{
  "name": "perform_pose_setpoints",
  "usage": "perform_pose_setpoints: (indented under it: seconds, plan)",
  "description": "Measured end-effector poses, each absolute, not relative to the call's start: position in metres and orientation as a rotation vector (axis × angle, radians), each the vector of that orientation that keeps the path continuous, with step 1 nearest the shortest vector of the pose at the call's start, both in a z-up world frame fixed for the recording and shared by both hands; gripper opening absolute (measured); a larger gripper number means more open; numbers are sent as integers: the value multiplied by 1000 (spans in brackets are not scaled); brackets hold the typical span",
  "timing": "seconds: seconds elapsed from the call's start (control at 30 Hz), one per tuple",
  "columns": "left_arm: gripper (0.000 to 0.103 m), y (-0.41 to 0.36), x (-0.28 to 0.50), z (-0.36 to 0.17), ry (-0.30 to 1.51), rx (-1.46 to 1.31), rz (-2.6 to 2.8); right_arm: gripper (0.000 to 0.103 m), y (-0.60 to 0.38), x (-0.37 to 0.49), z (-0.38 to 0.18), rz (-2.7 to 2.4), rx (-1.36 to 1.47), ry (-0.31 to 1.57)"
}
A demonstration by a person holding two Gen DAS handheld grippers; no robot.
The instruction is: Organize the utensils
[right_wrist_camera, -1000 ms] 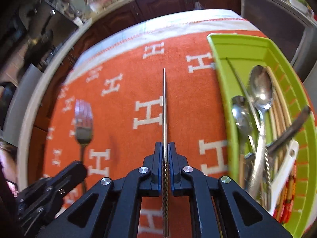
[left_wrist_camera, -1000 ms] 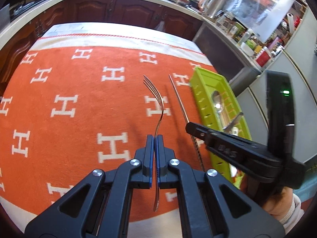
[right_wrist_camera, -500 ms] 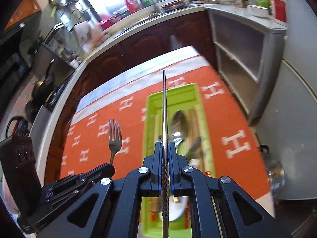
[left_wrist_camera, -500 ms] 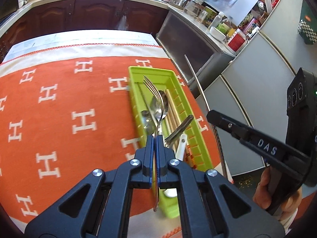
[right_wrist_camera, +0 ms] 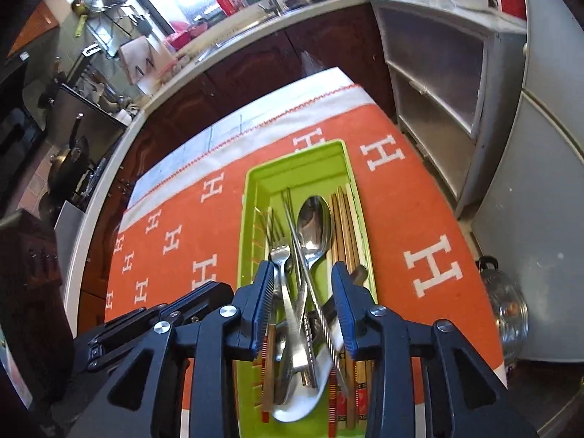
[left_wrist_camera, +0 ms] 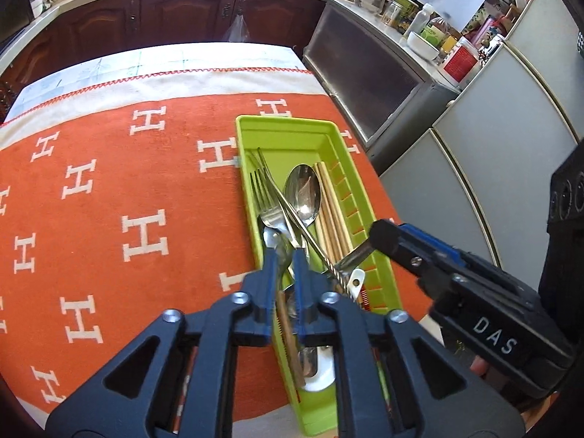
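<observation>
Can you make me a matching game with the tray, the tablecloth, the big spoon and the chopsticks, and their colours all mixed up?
Things:
1. tray
2. tablecloth
3. big spoon
4. wooden chopsticks

Colours:
A. shiny silver
B. orange with white H letters
C. lime green
D. light brown

Pairs: 1-C, 2-B, 3-A, 4-D

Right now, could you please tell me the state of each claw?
Left claw: opening above the green tray, fork released into it.
Right claw: opening over the tray, metal chopstick dropped in.
</observation>
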State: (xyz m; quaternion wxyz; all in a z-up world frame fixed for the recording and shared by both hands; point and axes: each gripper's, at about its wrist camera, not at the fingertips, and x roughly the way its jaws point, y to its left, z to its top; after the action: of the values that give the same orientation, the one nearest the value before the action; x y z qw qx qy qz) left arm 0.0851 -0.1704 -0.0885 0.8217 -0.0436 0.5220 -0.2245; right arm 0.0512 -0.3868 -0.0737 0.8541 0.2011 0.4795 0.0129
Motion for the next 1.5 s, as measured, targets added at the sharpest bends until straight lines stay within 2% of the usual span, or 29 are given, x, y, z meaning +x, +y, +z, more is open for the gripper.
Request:
perform_pose_setpoints:
  seconds: [0.03, 0.07, 0.1, 0.33, 0.47, 0.53, 0.6, 0.7, 0.83, 1.1, 1.5]
  plan:
    - [24, -168, 84, -87, 1101, -91, -470, 33, -384, 50, -73, 24, 419, 1003]
    - [39, -164, 83, -85, 1089, -91, -459, 33, -385, 48, -71, 22, 417, 995]
    - [49, -159, 83, -83, 1079, -92, -452, 33, -382, 45, -68, 22, 416, 989]
    - [53, -140, 73, -75, 1058, -76, -426, 34, -379, 28, -57, 15, 403, 951]
    - [66, -126, 64, -73, 1055, -91, -429, 38, -372, 15, -51, 9, 383, 933]
    - [74, -118, 58, -70, 1044, -91, -417, 47, -369, 9, -49, 6, 369, 925]
    - [87, -109, 51, -68, 1034, -77, -400, 71, -363, 0, -47, 3, 357, 910]
    - [87, -94, 43, -61, 1013, -64, -362, 82, -356, -12, -46, 2, 339, 899]
    - [89, -71, 29, -50, 980, -62, -320, 83, -338, -28, -46, 26, 314, 911]
    - [100, -28, -5, -18, 874, -52, -269, 95, -298, -61, -21, 62, 265, 874]
    - [102, 27, -48, 20, 780, -62, -110, 101, -247, -76, 34, 104, 199, 805]
